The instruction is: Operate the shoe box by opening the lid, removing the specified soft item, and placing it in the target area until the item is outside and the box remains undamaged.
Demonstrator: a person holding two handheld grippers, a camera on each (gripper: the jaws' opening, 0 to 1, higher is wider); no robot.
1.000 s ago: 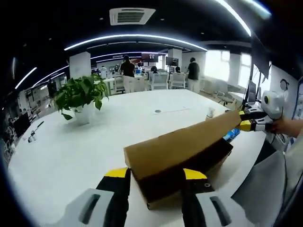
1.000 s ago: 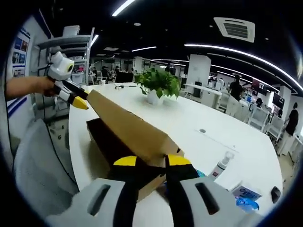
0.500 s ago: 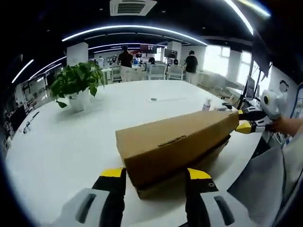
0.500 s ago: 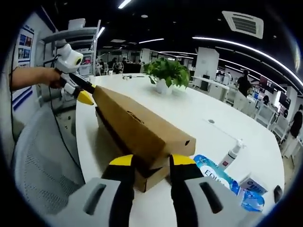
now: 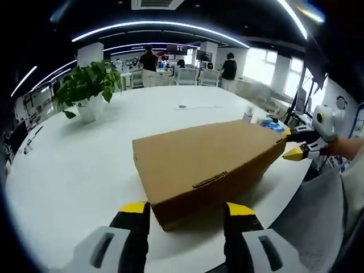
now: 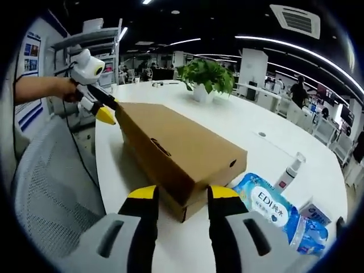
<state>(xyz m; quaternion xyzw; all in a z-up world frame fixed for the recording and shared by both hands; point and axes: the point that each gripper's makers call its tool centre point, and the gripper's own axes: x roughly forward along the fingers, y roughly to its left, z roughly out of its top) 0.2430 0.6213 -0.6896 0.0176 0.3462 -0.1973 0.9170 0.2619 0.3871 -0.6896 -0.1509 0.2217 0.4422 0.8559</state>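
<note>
Lowered flat cardboard lid (image 5: 205, 159)

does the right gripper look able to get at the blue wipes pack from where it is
Probably yes. The wipes pack lies on the white table just beside the right gripper, whose jaws stand open at the shoe box end; nothing lies between them.

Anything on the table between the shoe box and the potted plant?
No: in the left gripper view, bare white table separates the shoe box from the potted plant.
</note>
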